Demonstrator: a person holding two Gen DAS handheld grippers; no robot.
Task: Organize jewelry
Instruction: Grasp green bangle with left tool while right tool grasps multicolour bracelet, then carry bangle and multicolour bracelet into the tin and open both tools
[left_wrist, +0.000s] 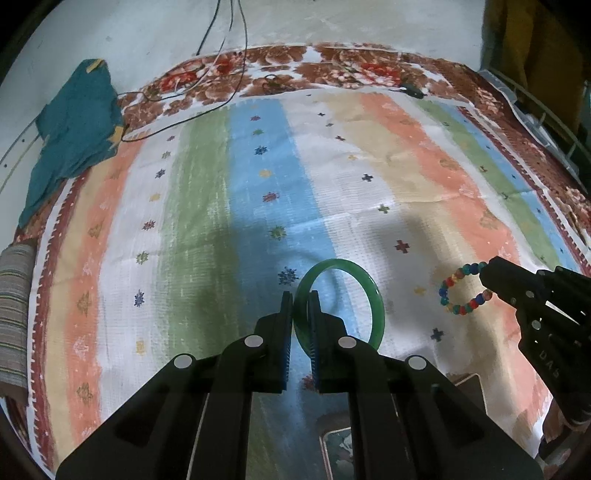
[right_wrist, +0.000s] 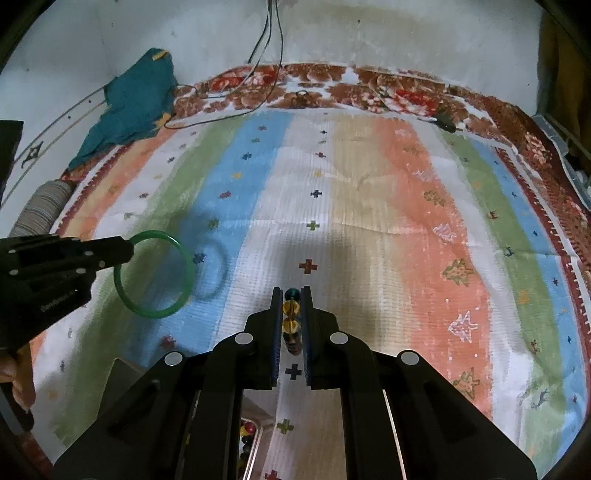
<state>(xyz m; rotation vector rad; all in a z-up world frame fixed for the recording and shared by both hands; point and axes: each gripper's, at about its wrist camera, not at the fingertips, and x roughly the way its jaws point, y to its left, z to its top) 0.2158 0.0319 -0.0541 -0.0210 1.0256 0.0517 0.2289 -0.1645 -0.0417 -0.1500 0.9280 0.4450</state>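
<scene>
My left gripper (left_wrist: 301, 299) is shut on a green bangle (left_wrist: 375, 299), which hangs above the striped cloth with its ring reaching to the right of the fingers. In the right wrist view that bangle (right_wrist: 183, 284) and the left gripper (right_wrist: 123, 249) show at the left. My right gripper (right_wrist: 292, 295) is shut on a bracelet of coloured beads (right_wrist: 291, 325), seen edge-on between the pads. The left wrist view shows the bead bracelet (left_wrist: 452, 291) as a loop hanging from the right gripper (left_wrist: 489, 275).
A striped, patterned cloth (left_wrist: 332, 177) covers the bed. A teal garment (left_wrist: 74, 133) lies at the far left, with black cables (left_wrist: 229, 74) at the back. Part of a tray with beads (right_wrist: 249, 439) shows under the right gripper. A hand (right_wrist: 18, 380) is at the left edge.
</scene>
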